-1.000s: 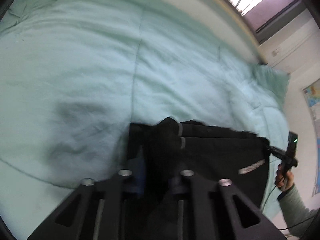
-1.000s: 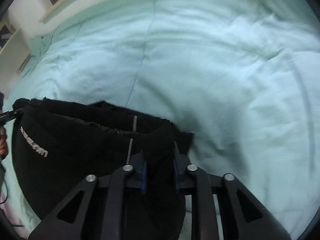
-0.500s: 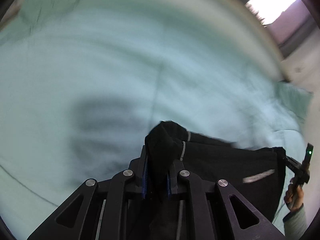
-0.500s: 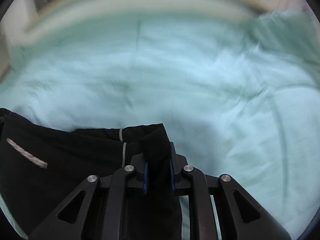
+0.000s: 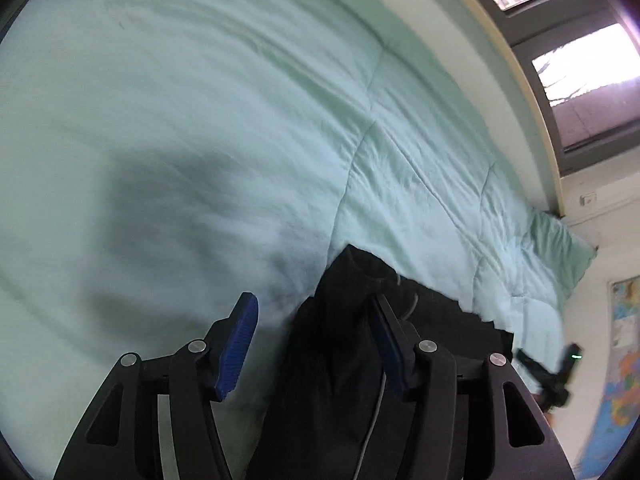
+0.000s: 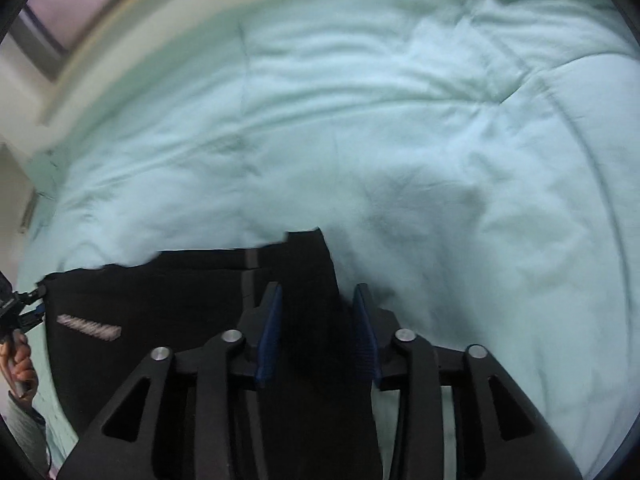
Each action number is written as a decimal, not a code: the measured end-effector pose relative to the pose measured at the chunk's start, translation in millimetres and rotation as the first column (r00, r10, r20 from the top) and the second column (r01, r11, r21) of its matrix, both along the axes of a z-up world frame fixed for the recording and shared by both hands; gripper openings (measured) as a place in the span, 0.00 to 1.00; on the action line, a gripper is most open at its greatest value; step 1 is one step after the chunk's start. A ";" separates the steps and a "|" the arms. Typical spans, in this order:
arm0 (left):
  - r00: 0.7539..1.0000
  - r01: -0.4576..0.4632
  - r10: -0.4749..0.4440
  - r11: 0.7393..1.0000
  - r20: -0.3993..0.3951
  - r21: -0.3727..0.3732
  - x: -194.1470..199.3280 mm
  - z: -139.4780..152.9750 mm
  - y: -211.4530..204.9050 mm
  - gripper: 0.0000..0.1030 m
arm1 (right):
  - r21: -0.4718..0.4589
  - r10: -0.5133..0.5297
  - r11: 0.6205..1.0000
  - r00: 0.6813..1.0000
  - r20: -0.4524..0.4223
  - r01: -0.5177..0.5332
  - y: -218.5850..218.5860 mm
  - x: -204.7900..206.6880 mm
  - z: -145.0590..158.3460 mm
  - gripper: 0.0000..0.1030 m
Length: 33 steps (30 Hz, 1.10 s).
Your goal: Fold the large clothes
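Note:
A black garment [image 5: 352, 344] with a grey zipper lies on the pale green duvet. In the left wrist view my left gripper [image 5: 316, 332] is open; the cloth rests loose against its right blue pad [image 5: 386, 344], and the left pad is clear of it. In the right wrist view the same garment [image 6: 168, 312] spreads to the left, with a grey label [image 6: 88, 326]. My right gripper [image 6: 316, 324] is open, with a fold of black cloth standing loose between its blue pads [image 6: 270, 336].
The duvet [image 5: 200, 120] covers the bed in both views [image 6: 400, 140]. A window [image 5: 568, 60] and wall lie beyond the bed's far edge. The other gripper and the hand holding it show at the garment's far end [image 5: 556, 376] [image 6: 18, 320].
Both grippers have opened and let go of the black cloth, which now rests loose between the pads. Both moved forward over the bed with the garment edge.

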<state>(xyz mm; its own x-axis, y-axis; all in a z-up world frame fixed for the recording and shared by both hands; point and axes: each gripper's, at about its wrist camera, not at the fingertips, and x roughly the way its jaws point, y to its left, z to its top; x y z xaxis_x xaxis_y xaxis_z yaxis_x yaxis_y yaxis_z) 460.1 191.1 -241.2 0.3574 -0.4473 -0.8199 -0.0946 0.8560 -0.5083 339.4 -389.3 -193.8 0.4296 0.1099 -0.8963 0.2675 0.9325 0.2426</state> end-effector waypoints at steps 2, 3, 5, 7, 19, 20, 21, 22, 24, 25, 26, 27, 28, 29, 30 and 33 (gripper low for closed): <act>0.998 0.031 -0.037 0.994 0.057 0.102 -22.9 22.7 -7.6 0.57 | -0.022 0.027 0.999 0.999 0.044 -0.026 17.8 -21.1 25.4 0.50; 0.996 0.040 -0.050 0.990 0.076 0.134 -33.1 30.4 -11.8 0.57 | -0.042 0.050 0.998 0.997 0.061 -0.047 30.2 -34.0 37.7 0.50; 0.991 0.078 -0.096 0.980 0.089 0.180 -62.1 48.2 -24.7 0.57 | -0.070 0.087 0.994 0.994 0.071 -0.082 53.6 -57.4 53.2 0.50; 0.979 0.120 -0.146 0.977 0.144 0.175 -95.3 66.2 -43.6 0.57 | -0.061 0.121 0.991 0.989 0.086 -0.116 82.8 -79.4 61.1 0.53; 0.930 0.336 -0.363 0.900 0.050 0.276 -182.2 -0.2 -183.1 0.57 | -0.097 0.252 0.961 0.965 -0.076 -0.259 221.4 -88.7 -25.2 0.71; 0.933 0.331 -0.357 0.900 0.045 0.284 -180.7 -11.1 -183.3 0.57 | -0.102 0.251 0.960 0.963 -0.102 -0.261 224.4 -85.7 -35.6 0.72; 0.942 0.309 -0.332 0.914 0.047 0.262 -178.4 -22.3 -179.0 0.57 | -0.108 0.251 0.958 0.960 -0.120 -0.264 226.9 -82.3 -44.3 0.73; 0.948 0.292 -0.313 0.926 0.053 0.240 -177.6 -26.0 -175.1 0.57 | -0.118 0.254 0.956 0.958 -0.134 -0.270 229.7 -80.6 -51.2 0.74; 0.952 0.286 -0.303 0.934 0.050 0.213 -174.8 -25.6 -169.8 0.57 | -0.113 0.255 0.956 0.956 -0.144 -0.272 228.6 -77.3 -56.1 0.75; 0.950 0.294 -0.310 0.932 0.044 0.212 -174.2 -22.9 -169.7 0.57 | -0.095 0.252 0.959 0.956 -0.151 -0.268 225.7 -76.1 -54.7 0.75; 0.948 0.303 -0.318 0.929 0.037 0.211 -173.5 -17.5 -169.5 0.57 | -0.081 0.252 0.960 0.955 -0.155 -0.266 223.7 -75.0 -52.0 0.75; 0.945 0.313 -0.326 0.927 0.034 0.205 -173.1 -8.6 -169.3 0.57 | -0.065 0.252 0.962 0.956 -0.153 -0.264 221.2 -74.2 -45.6 0.75; 0.941 0.321 -0.335 0.927 0.045 0.193 -172.5 0.4 -169.3 0.57 | -0.055 0.256 0.963 0.958 -0.129 -0.265 219.0 -74.0 -32.9 0.75; 0.937 0.325 -0.341 0.929 0.068 0.178 -171.0 10.8 -168.6 0.57 | -0.060 0.264 0.961 0.959 -0.098 -0.271 218.4 -73.0 -22.6 0.75; 0.934 0.319 -0.339 0.933 0.114 0.167 -166.7 26.7 -167.5 0.58 | -0.083 0.272 0.958 0.961 -0.046 -0.275 218.7 -70.0 -6.4 0.75; 0.944 0.268 -0.293 0.949 0.154 0.164 -143.5 45.4 -166.9 0.58 | -0.133 0.243 0.963 0.969 0.040 -0.236 217.6 -49.3 19.3 0.75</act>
